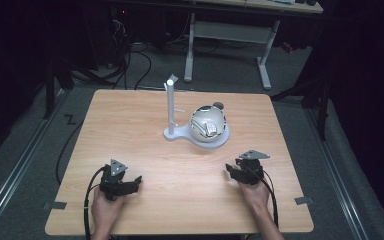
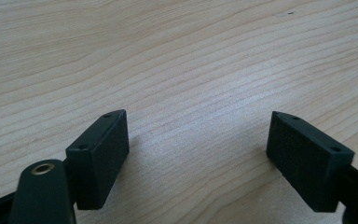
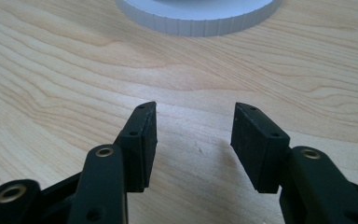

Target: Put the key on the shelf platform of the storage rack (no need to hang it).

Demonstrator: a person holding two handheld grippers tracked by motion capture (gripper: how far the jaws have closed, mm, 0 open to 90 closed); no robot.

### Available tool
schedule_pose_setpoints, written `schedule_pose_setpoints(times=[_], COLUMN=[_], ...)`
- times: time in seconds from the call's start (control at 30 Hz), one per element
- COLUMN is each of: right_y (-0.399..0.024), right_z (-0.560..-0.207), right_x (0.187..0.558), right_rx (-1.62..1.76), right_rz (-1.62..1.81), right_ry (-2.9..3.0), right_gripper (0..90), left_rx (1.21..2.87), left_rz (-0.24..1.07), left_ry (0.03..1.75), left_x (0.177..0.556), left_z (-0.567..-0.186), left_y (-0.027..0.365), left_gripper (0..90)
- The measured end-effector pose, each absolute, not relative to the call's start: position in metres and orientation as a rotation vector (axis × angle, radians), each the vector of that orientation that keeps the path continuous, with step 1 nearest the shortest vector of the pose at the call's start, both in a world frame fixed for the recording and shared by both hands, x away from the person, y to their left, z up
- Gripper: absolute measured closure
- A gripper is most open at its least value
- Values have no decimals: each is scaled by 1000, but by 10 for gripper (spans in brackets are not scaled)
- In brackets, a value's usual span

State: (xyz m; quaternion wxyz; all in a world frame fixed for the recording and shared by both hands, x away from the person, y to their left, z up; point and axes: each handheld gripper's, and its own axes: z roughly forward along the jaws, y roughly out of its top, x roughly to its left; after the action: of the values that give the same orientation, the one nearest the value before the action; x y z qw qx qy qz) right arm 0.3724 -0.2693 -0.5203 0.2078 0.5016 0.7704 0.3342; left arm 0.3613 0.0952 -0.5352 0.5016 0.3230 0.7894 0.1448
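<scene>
The tabletop (image 1: 145, 125) is the biggest thing here, a pale wood slab with most of its surface bare. Just past its centre, toward twelve o'clock from the person, sits a white stand (image 1: 180, 133): a flat base with a thin upright post (image 1: 170, 107) on its left end. A shiny silver ball (image 1: 208, 124) rests on the round part of the base, at three o'clock from the post; I'd say the base is there to keep it from rolling.

Nearer the person, the left tongs (image 1: 136, 181) lie at about seven o'clock from the ball and the right tongs (image 1: 228, 171) at about five, both well apart from it and low over the wood, as if parked before a reach.

The high view gives the whole layout. The left gripper view adds that the left tongs (image 2: 198, 149) are spread wide with nothing between them. The right gripper view shows the right tongs (image 3: 193, 140) also released, less widely, pointed at the ribbed edge of the stand's base (image 3: 200, 21).
</scene>
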Motion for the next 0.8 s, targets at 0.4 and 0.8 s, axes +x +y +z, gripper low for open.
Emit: schedule_pose_setpoints(times=[0.4,0.8], right_y=[-269,-269], right_z=[-531,-531], right_x=[369,370], right_rx=[1367,1344], right_rz=[914,915], right_ry=[2138,2155], right_gripper=[427,416], left_rx=[788,776], left_rz=[356,350], left_ry=[1900,1911], left_x=[362,361], left_z=[-536,-535], left_y=[96,95], left_gripper=[213,214])
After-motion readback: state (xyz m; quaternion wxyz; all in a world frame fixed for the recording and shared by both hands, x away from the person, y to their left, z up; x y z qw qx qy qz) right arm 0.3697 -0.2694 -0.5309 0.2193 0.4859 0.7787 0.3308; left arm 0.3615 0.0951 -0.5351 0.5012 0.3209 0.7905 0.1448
